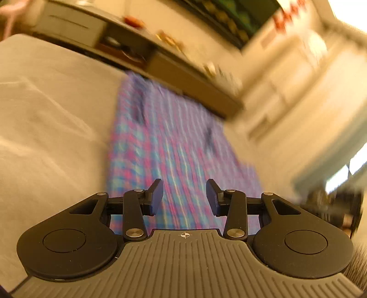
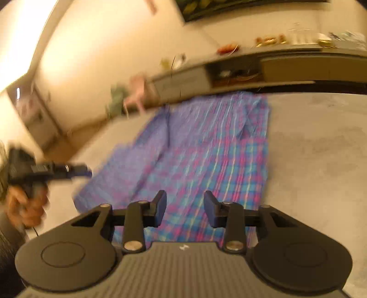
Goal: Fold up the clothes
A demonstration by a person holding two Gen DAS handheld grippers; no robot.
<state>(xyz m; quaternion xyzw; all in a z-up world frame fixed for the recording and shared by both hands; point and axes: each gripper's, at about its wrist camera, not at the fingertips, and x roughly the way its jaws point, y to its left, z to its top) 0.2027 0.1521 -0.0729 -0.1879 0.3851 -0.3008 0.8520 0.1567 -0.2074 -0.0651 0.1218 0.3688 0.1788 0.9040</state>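
A plaid garment in blue, pink and purple lies spread flat on a grey bed surface. It also shows in the right wrist view, with a flap folded over its left part. My left gripper is open and empty, held above the near edge of the garment. My right gripper is open and empty, above the garment's near end. The left gripper also appears in the right wrist view, held in a hand at the left, beside the garment's left edge. Both views are motion-blurred.
A long low cabinet with small items on top runs along the wall beyond the bed. A dark framed picture hangs above it. A pink object stands at the cabinet's left end. Bare grey bed lies right of the garment.
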